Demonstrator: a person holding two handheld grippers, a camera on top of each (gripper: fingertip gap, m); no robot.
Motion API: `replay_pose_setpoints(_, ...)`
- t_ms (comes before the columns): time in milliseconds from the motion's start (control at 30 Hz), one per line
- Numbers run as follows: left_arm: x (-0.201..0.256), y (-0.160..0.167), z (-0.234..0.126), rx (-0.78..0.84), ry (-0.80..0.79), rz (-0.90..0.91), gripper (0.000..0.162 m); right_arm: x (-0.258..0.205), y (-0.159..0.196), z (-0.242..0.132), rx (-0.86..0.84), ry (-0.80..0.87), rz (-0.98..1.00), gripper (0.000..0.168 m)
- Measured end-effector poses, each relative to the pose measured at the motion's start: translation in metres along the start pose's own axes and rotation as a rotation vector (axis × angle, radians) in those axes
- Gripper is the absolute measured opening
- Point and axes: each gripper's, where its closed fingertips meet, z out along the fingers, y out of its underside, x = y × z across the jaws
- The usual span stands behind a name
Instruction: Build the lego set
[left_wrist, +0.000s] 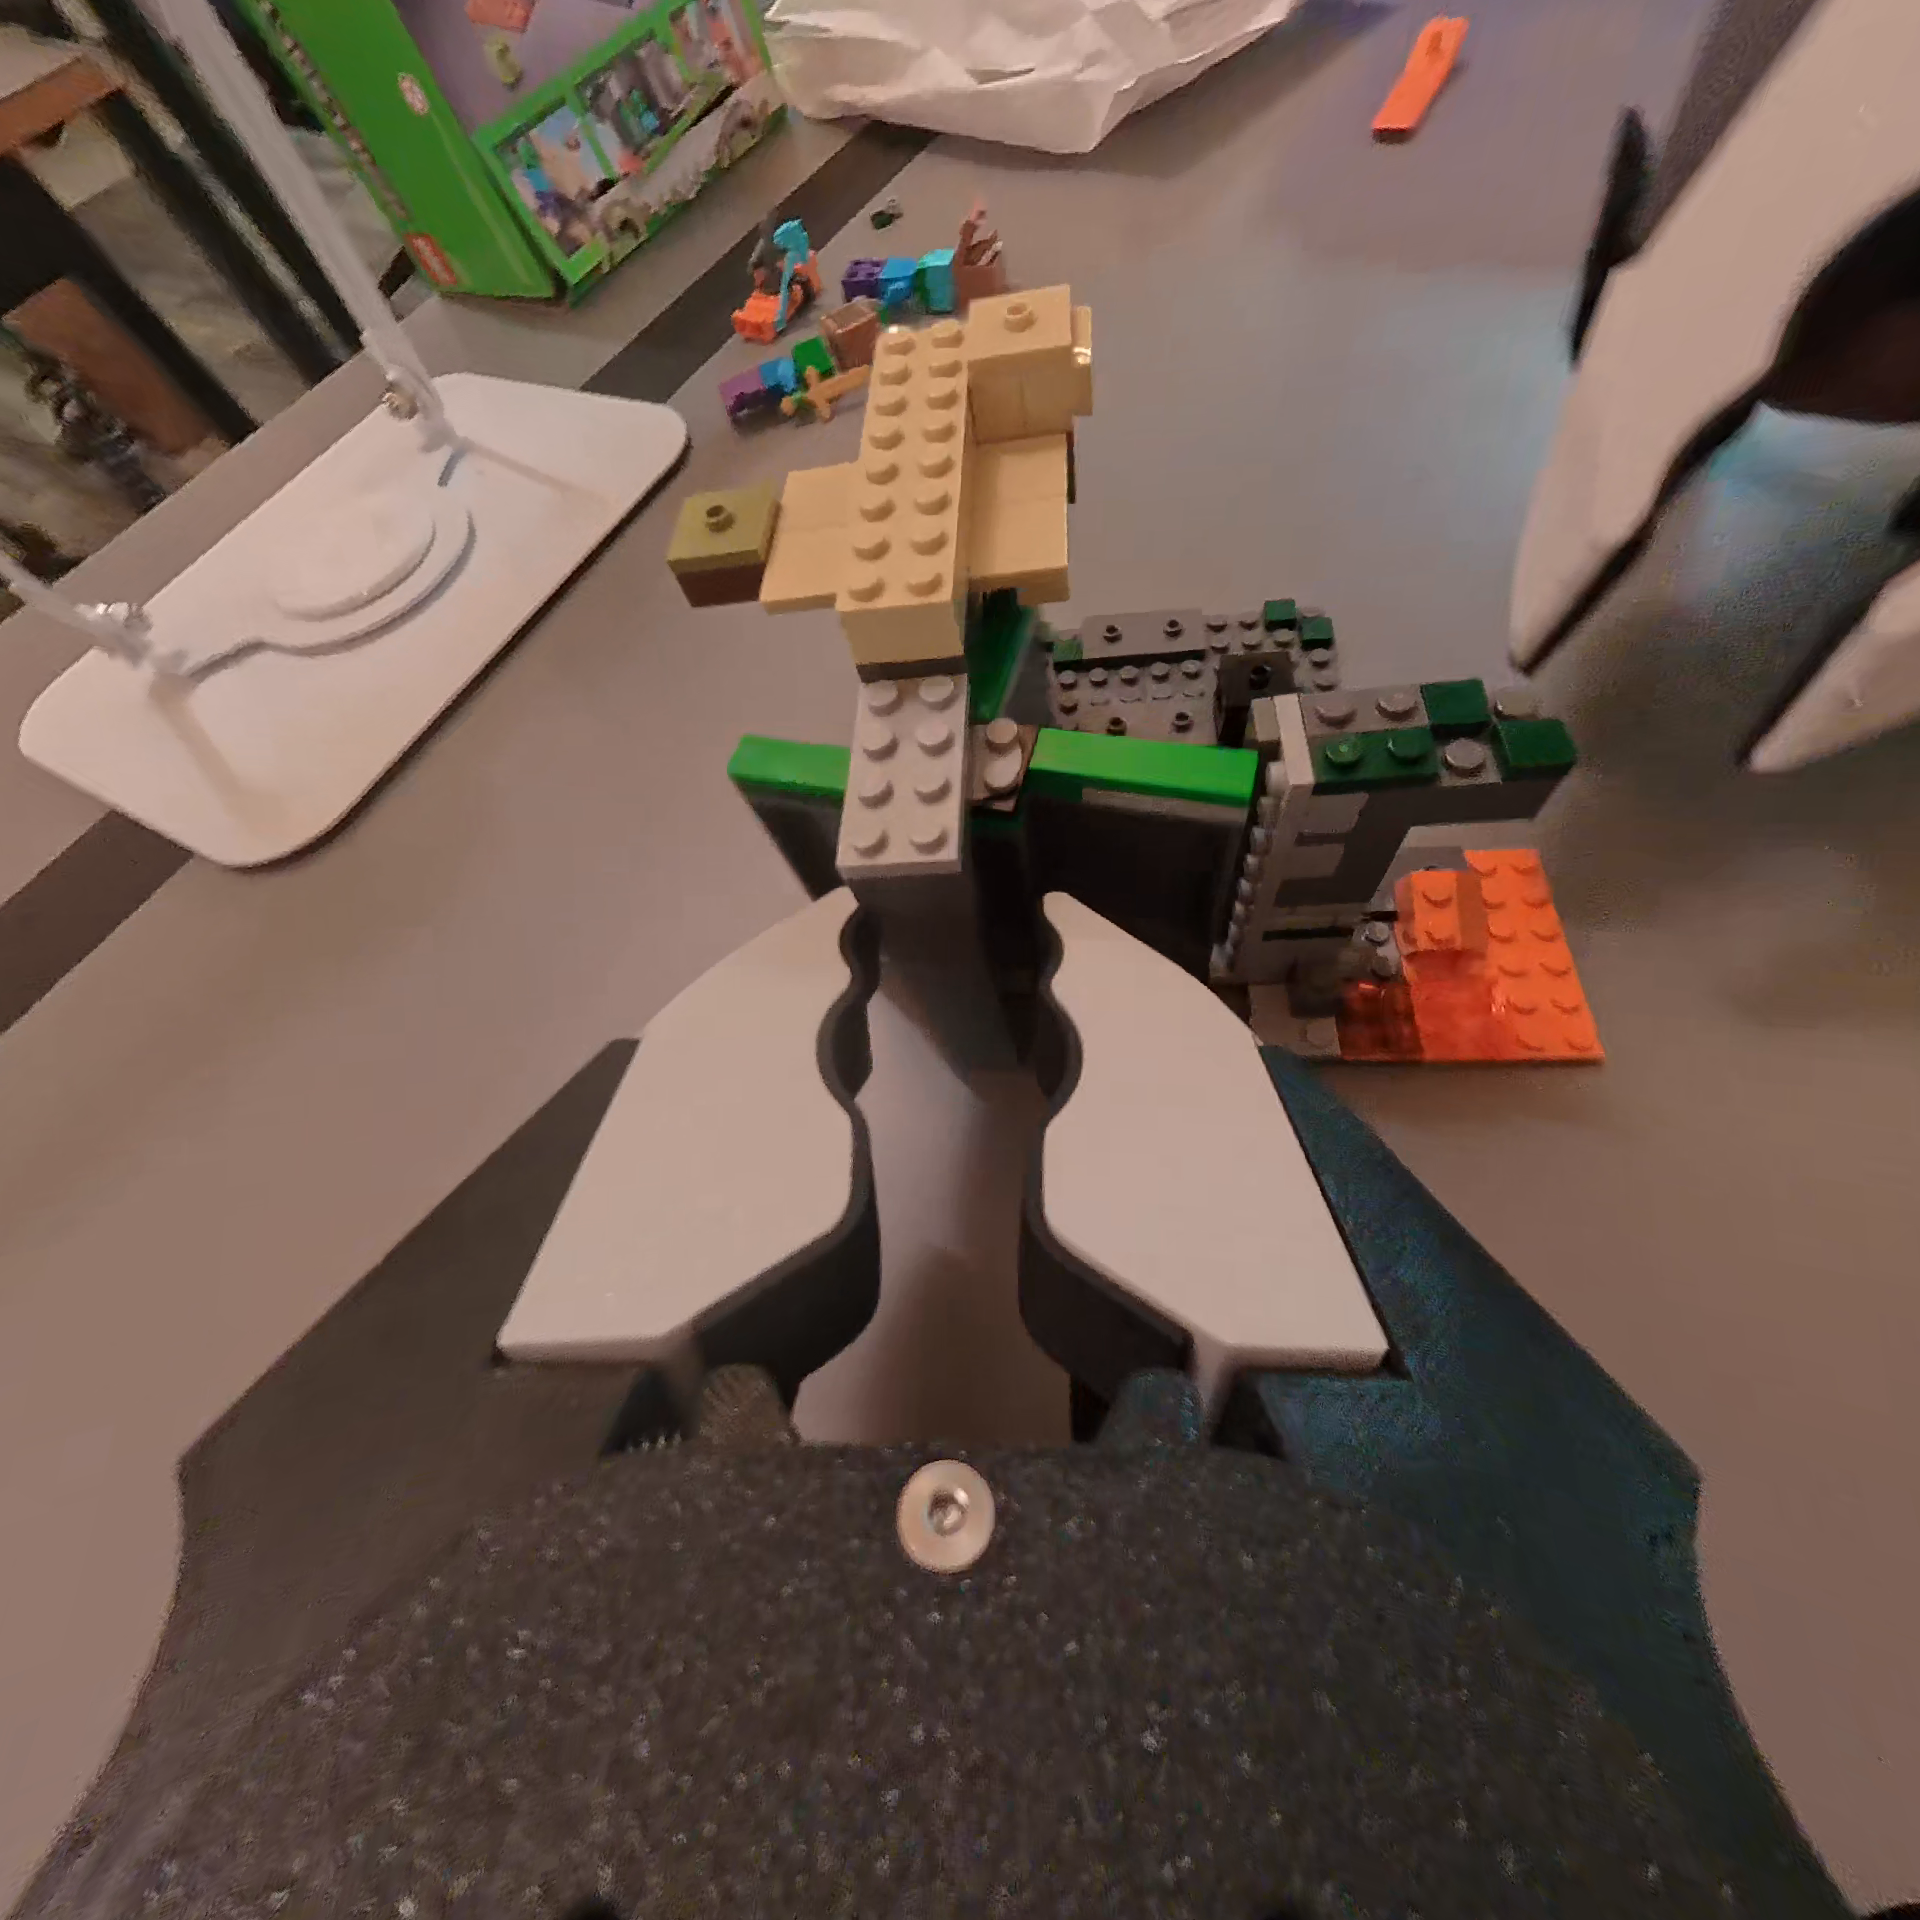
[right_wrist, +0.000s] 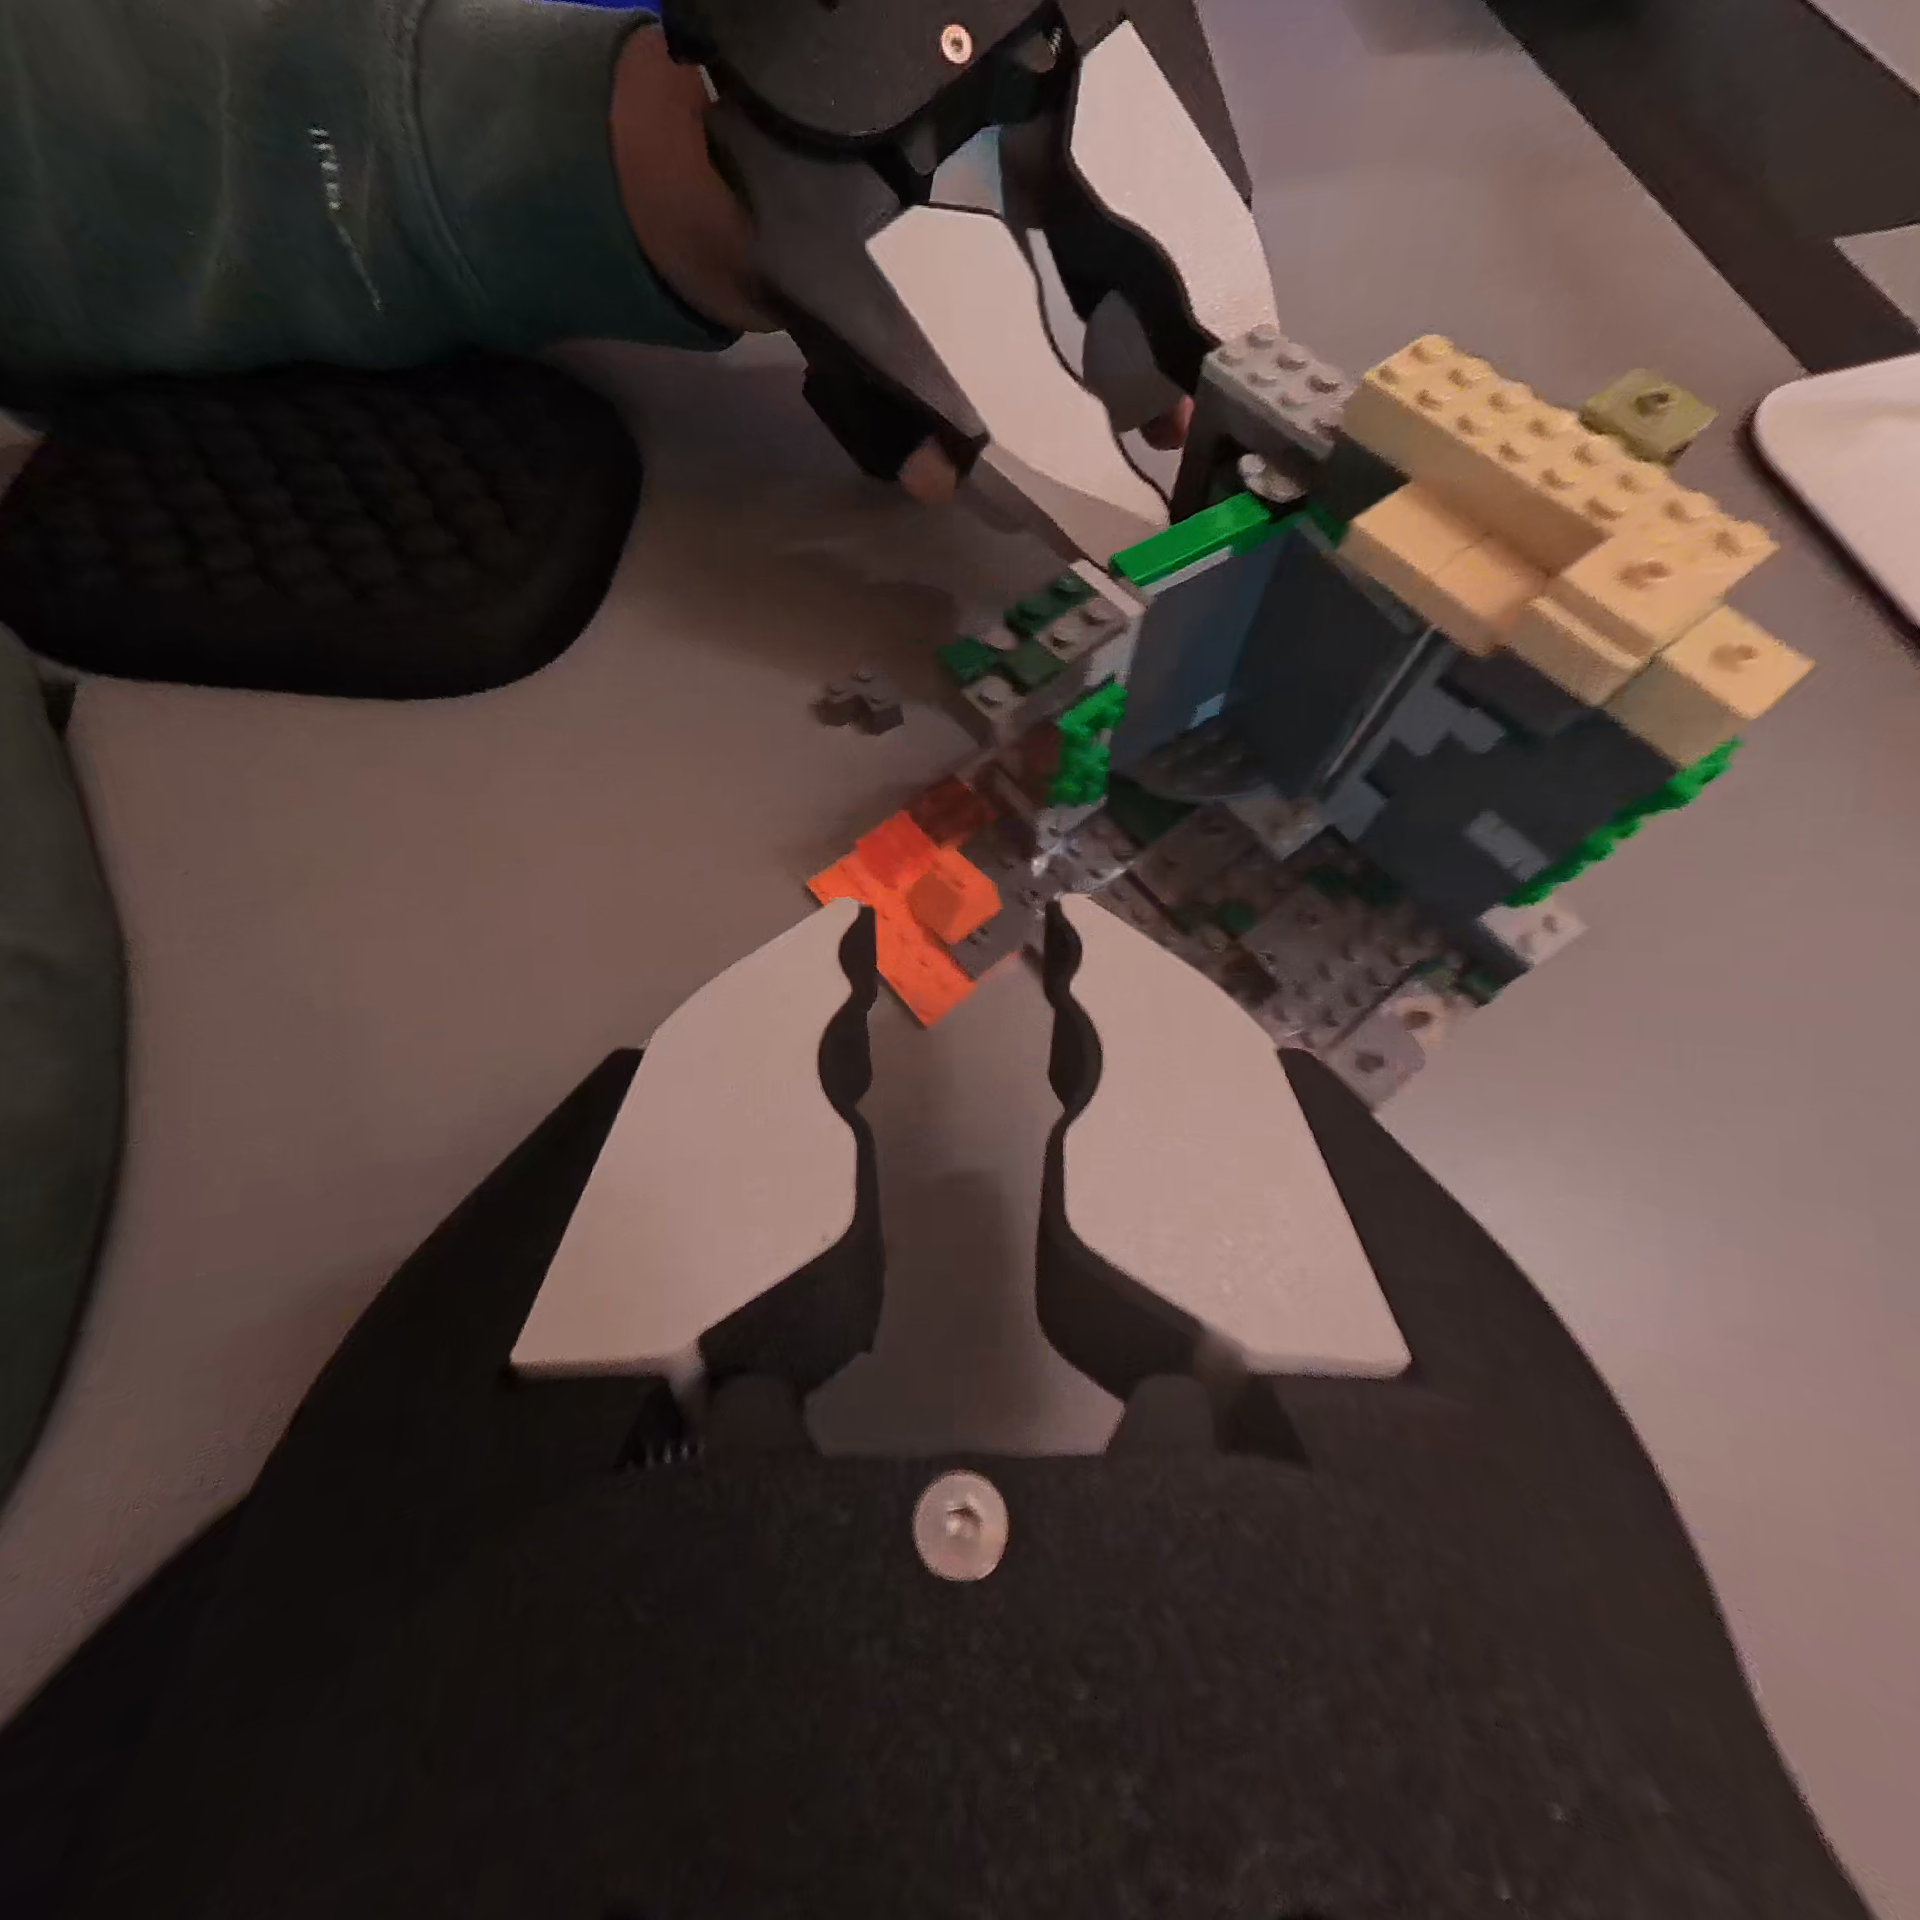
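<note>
My left tongs (left_wrist: 951, 914) pinch the dark pillar under the grey brick (left_wrist: 904, 790) at the near edge of the lego build (left_wrist: 1143, 790), which stands on the grey worktop (left_wrist: 416, 1039); I judge this grip steadies the tall tan roof section (left_wrist: 925, 488) against tipping. My right tongs (right_wrist: 951, 920) hang spread and empty just above the orange plate (right_wrist: 904, 935) at the model's corner, ready to press or fetch a piece. Loose bits (left_wrist: 831, 332) lie beyond, beside the green box (left_wrist: 540, 135).
</note>
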Motion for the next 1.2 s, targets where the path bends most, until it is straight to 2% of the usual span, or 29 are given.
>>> replay_pose_setpoints(67, -0.002, 0.001, -0.002, -0.015, -0.068, -0.027, 0.02, -0.004, 0.001, 0.008, -0.025, 0.053, 0.005, 0.031)
replay_pose_setpoints(133, -0.002, 0.004, -0.006, -0.033, -0.128, -0.048, 0.02, -0.006, 0.002, 0.015, -0.046, 0.095, -0.003, 0.031)
replay_pose_setpoints(367, 0.006, 0.008, -0.015, -0.06, -0.195, -0.095, 0.02, 0.015, 0.008, 0.021, -0.104, 0.208, -0.003, 0.034)
replay_pose_setpoints(633, 0.013, 0.009, -0.019, -0.078, -0.222, -0.089, 0.021, 0.026, -0.019, 0.022, -0.028, 0.296, 0.009, 0.042)
replay_pose_setpoints(800, 0.018, 0.008, -0.024, -0.064, -0.219, -0.063, 0.023, 0.024, -0.043, 0.018, 0.011, 0.213, 0.029, 0.043)
replay_pose_setpoints(933, 0.02, 0.006, -0.027, -0.047, -0.217, -0.058, 0.023, 0.033, -0.061, 0.012, 0.052, 0.116, 0.084, 0.024)
replay_pose_setpoints(1033, 0.021, 0.005, -0.029, -0.037, -0.216, -0.059, 0.023, 0.054, -0.061, 0.012, 0.049, 0.116, -0.018, 0.0)
replay_pose_setpoints(1200, 0.021, 0.002, -0.032, -0.021, -0.221, -0.056, 0.023, 0.05, -0.051, 0.027, 0.071, -0.079, -0.249, 0.0)
